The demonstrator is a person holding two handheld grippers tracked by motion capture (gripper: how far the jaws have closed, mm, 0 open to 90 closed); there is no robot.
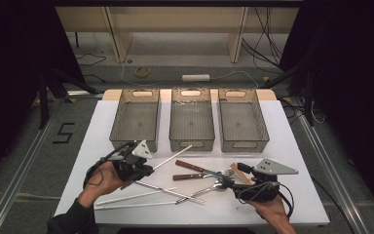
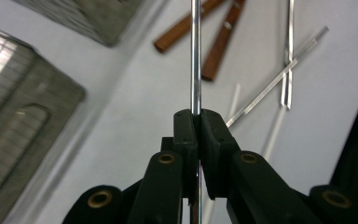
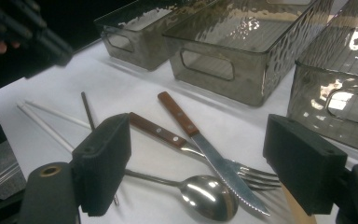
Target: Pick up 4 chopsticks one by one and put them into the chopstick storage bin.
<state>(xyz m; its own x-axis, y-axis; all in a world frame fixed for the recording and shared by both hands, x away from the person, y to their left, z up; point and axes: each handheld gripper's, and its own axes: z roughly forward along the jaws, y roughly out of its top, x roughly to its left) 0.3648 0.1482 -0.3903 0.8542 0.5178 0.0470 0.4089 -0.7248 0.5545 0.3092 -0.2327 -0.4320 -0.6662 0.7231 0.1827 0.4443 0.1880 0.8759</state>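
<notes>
One metal chopstick [image 2: 195, 56] is what I have in my left gripper [image 1: 146, 170]: the jaws are pinched tight on it, and in the left gripper view the shiny rod runs straight out from between the pads, over the white table [image 1: 292, 146]. From above I see that same chopstick angled up and away from the gripper toward the middle bin [image 1: 191, 119], its far end near that bin's front wall, the whole rod lifted clear of the tabletop. My right gripper [image 3: 196, 172] sits with its jaws spread wide and nothing between the pads; it hovers low over the cutlery near the front right of the table. Just ahead of it lie a spoon [image 3: 205, 196], a wooden-handled knife [image 3: 200, 140] with a serrated blade, and a wooden-handled fork [image 3: 168, 135], the knife blade crossing over the fork's tines and the spoon bowl just beside them. Farther toward my left hand, a dark metal chopstick [image 3: 87, 109] and two white chopsticks [image 1: 136, 197] lie flat on the table, crossing one another. Three smoky translucent bins stand side by side along the far edge: the left bin [image 1: 135, 119], the middle one, and the right bin [image 1: 242, 121].
</notes>
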